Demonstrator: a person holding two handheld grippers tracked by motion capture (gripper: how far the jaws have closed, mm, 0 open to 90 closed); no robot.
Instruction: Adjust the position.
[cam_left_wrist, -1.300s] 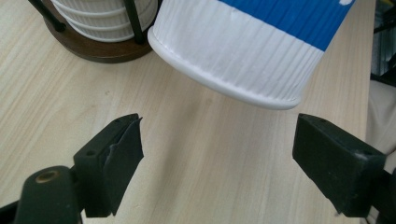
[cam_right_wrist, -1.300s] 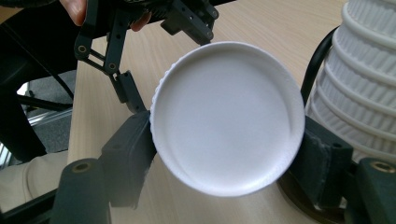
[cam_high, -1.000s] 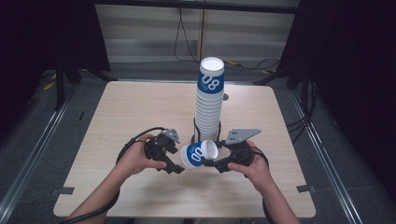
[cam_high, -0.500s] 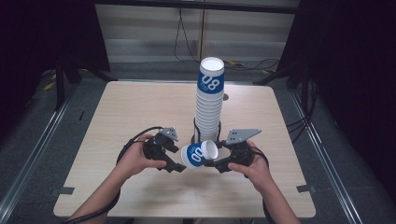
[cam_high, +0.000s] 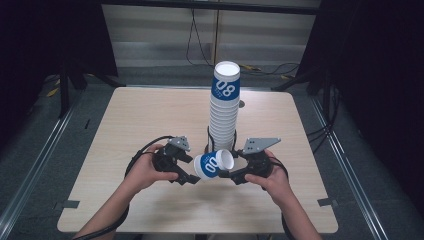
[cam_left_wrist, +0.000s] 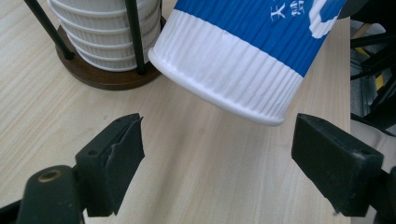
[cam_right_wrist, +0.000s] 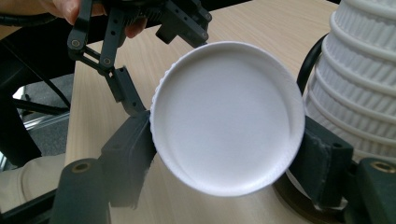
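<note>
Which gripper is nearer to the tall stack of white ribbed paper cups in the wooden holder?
Right. The right gripper, shut on the loose blue-and-white paper cup, sits just beside the tall cup stack; the left gripper, jaws apart, sits farther off.

single cup (cam_high: 214, 165) between both grippers, just before cup stack (cam_high: 224, 112), seemingly mid-table (cam_high: 125, 125)

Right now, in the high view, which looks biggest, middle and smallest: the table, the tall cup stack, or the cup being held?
1. Table, biggest.
2. Cup stack, middle.
3. Held cup, smallest.
</note>
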